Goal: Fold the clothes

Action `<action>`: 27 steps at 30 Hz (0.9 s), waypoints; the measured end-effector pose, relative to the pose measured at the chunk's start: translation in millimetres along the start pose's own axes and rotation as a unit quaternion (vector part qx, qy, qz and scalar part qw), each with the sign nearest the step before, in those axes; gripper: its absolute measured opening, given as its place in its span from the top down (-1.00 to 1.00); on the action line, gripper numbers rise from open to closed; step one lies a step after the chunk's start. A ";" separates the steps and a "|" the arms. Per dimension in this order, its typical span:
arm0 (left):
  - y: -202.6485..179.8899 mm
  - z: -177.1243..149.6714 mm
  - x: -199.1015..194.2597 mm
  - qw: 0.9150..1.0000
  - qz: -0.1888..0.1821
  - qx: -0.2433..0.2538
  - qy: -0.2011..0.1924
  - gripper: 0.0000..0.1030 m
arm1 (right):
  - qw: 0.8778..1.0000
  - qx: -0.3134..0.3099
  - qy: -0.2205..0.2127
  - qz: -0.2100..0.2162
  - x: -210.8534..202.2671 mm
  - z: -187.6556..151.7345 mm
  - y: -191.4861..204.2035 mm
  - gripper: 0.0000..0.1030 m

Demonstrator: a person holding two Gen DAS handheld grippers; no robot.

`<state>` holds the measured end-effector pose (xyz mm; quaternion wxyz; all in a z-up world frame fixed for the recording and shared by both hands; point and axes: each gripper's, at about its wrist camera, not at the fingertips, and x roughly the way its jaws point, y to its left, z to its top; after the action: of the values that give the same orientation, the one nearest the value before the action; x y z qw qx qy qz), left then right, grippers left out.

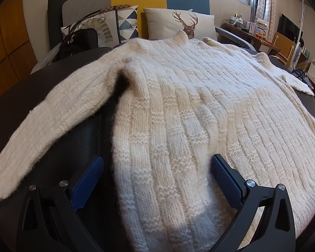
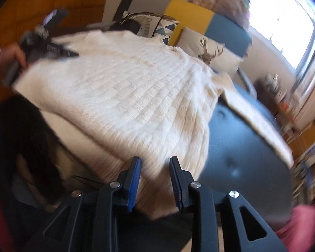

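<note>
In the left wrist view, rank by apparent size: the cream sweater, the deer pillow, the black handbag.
1. Cream sweater, by far the largest; it also lies nearest the camera.
2. Deer pillow.
3. Black handbag, partly hidden by the dark table edge, so its place behind the pillow is unsure.
</note>
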<state>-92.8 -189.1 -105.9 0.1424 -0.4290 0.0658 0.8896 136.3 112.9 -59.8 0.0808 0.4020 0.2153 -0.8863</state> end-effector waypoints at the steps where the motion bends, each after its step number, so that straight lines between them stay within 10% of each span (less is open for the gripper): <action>1: 0.6 -0.1 0.3 1.000 -0.001 -0.001 0.001 -0.99 | 1.000 0.012 0.001 0.011 1.0 1.9 -2.0 0.64; 3: 1.1 0.2 0.7 1.000 -0.002 -0.002 0.001 -0.99 | 0.992 0.077 -0.003 0.096 -3.3 6.1 -17.5 0.83; 6: 2.5 0.7 1.6 1.000 -0.005 -0.003 0.001 -0.99 | 0.948 0.171 -0.043 0.266 -22.1 3.0 -49.0 0.89; 8: 4.4 1.4 2.8 1.000 -0.010 -0.007 0.003 -0.99 | 0.943 0.178 -0.052 0.276 -33.9 -1.3 -62.1 0.92; 12: 4.7 2.3 3.9 1.000 -0.012 -0.010 0.004 -0.99 | 0.979 0.144 0.001 0.144 -26.9 -9.3 -75.6 0.82; 19: 3.6 2.5 4.0 1.000 -0.010 -0.009 0.005 -0.99 | 0.957 0.049 -0.017 0.286 -22.3 33.2 -15.1 0.46; 23: 4.5 1.6 3.5 1.000 -0.010 -0.010 0.004 -0.99 | 0.968 0.031 0.044 0.246 21.2 45.6 13.0 0.46; 27: 4.4 0.7 2.9 1.000 -0.009 -0.009 0.004 -0.99 | 0.941 0.099 -0.045 0.319 3.2 61.5 3.3 0.44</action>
<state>-96.4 -192.6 -107.8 0.1463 -0.4342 0.0541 0.8872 93.5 82.6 -27.3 0.3291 0.4149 -0.0175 -0.8481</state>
